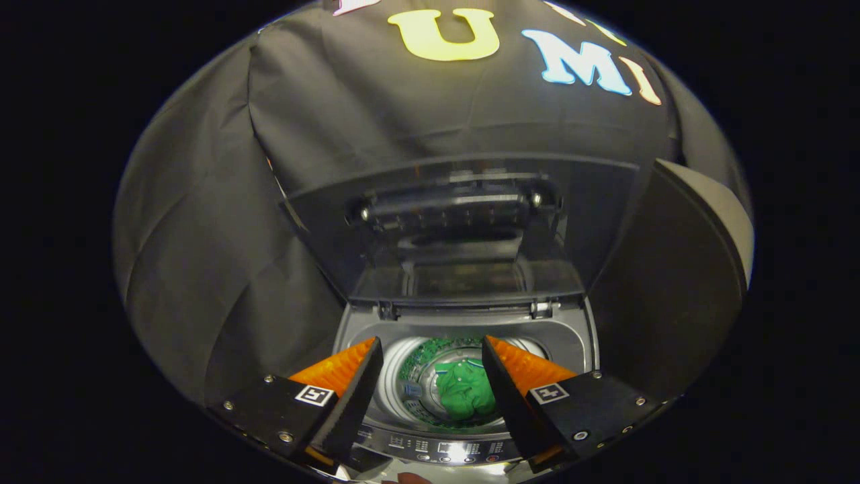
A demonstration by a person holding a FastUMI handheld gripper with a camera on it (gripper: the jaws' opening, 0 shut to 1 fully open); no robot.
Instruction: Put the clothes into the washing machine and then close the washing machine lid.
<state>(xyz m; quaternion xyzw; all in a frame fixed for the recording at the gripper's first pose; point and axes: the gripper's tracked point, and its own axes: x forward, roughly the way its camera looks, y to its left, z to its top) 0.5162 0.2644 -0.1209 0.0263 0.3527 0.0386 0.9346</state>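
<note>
A grey top-loading washing machine stands below and ahead of me. Its dark see-through lid is raised upright at the back, handle at the top. Green clothes lie bunched in the bottom of the steel drum. My gripper hovers over the drum mouth, above the machine's front edge. Its fingers are spread wide apart, with nothing held between them. The clothes show through the gap between the fingers, well below them.
The control panel runs along the machine's near edge, just under the fingers. Black cloth walls close in on the left and behind the lid. A dark curved panel rises close on the right.
</note>
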